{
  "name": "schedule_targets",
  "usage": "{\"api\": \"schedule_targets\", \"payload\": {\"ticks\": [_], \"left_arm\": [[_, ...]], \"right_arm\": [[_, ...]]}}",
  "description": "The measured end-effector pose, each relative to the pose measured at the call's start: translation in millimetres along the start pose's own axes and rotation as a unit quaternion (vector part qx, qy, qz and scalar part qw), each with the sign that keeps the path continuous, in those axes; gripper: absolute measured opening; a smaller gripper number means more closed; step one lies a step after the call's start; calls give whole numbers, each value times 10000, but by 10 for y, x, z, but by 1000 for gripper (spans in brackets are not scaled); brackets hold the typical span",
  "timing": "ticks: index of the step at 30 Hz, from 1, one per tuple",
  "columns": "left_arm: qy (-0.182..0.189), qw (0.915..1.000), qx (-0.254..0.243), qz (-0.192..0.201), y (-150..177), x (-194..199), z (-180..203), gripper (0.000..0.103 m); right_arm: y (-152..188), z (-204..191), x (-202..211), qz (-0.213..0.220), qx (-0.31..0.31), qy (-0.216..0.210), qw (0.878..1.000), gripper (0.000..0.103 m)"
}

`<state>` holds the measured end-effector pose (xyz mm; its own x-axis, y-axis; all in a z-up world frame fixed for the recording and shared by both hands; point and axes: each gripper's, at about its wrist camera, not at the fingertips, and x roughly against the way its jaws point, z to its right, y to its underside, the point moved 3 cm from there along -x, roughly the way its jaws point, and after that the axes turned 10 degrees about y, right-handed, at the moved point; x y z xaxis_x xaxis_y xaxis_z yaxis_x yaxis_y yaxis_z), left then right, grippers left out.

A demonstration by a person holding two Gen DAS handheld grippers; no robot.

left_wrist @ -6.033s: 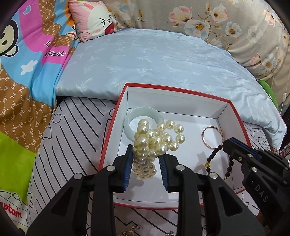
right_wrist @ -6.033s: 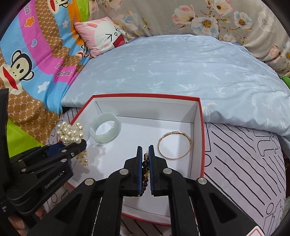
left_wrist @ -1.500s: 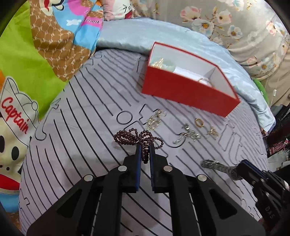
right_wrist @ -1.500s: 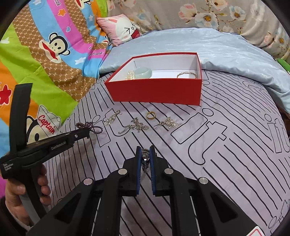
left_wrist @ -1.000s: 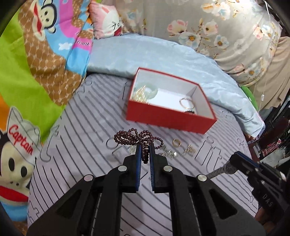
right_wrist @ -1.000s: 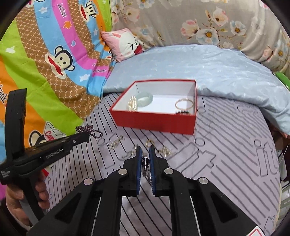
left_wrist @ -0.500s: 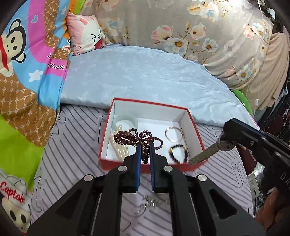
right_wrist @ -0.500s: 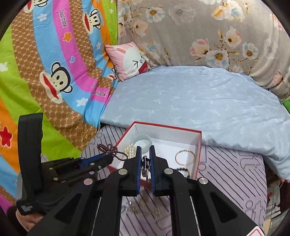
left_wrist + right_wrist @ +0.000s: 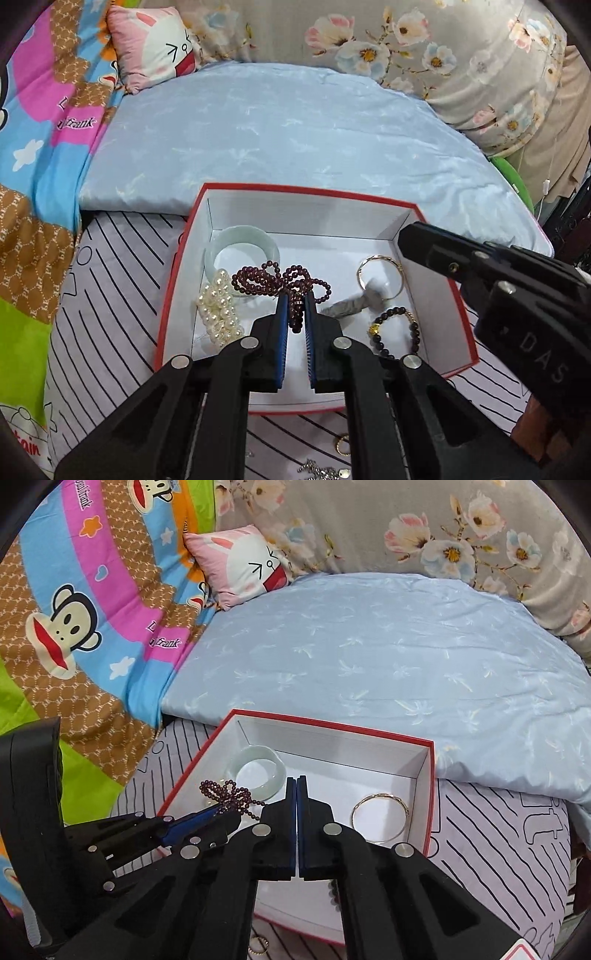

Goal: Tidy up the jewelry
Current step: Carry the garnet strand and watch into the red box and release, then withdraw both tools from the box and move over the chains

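A red box [image 9: 306,188] with a white inside holds a jade bangle [image 9: 242,243], a pearl string [image 9: 219,314], a gold bangle [image 9: 380,277] and a black bead bracelet [image 9: 395,332]. My left gripper [image 9: 293,295] hangs over the box, shut on a dark red bead bracelet [image 9: 273,280]. A blurred silver piece [image 9: 354,302] lies loose in the box, apart from my right gripper [image 9: 404,240]. In the right wrist view the right gripper [image 9: 297,779] is closing, its pads meeting with nothing between them, above the box [image 9: 332,725]. The left gripper [image 9: 236,812] shows there with the bracelet [image 9: 225,794].
The box sits on a striped grey mat [image 9: 498,830] against a light blue quilt [image 9: 295,129]. A gold ring [image 9: 343,448] and a silver trinket [image 9: 321,470] lie on the mat in front of the box. A pink pillow [image 9: 243,565] is behind.
Both grippers have travelled from the mat to above the box. The silver piece has left the right gripper's pads and is now in the box; those pads have come together.
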<state>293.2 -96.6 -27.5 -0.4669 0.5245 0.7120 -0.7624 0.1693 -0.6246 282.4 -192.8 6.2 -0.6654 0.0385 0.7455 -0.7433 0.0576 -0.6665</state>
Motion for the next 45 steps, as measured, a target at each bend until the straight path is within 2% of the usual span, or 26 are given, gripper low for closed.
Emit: {"api": "schedule_targets", "payload": {"ticks": [3, 6, 7, 10, 17, 20, 28, 38, 45], "left_arm": [[-20, 10000, -18, -68, 7, -106, -18, 8], [-32, 10000, -22, -44, 17, -136, -31, 13], [-90, 10000, -28, 8, 13, -128, -41, 17], [-259, 9996, 14, 88, 4, -93, -86, 49], [-408, 9986, 32, 328, 69, 169, -106, 50], [-490, 9979, 22, 423, 138, 321, -106, 50], [-759, 9958, 166, 489, 570, 750, -246, 56], [-738, 9958, 503, 188, 1262, 979, -379, 56], [-734, 9954, 581, -184, 1600, 806, -444, 56]], "right_arm": [[15, 41, -96, -26, 23, 110, 9999, 0], [53, 76, -119, -31, 50, 204, 9998, 0], [77, 93, -101, -7, 51, 256, 9997, 0], [122, 134, -50, 40, -2, 280, 9996, 1], [346, 235, 230, 181, -66, 341, 9992, 10], [540, 287, 394, 232, -82, 440, 9987, 20], [1120, 404, 724, 93, -329, 470, 9983, 24], [1776, 241, 905, -248, -393, 410, 9981, 25], [2052, 143, 897, -491, -465, 277, 9973, 27]]}}
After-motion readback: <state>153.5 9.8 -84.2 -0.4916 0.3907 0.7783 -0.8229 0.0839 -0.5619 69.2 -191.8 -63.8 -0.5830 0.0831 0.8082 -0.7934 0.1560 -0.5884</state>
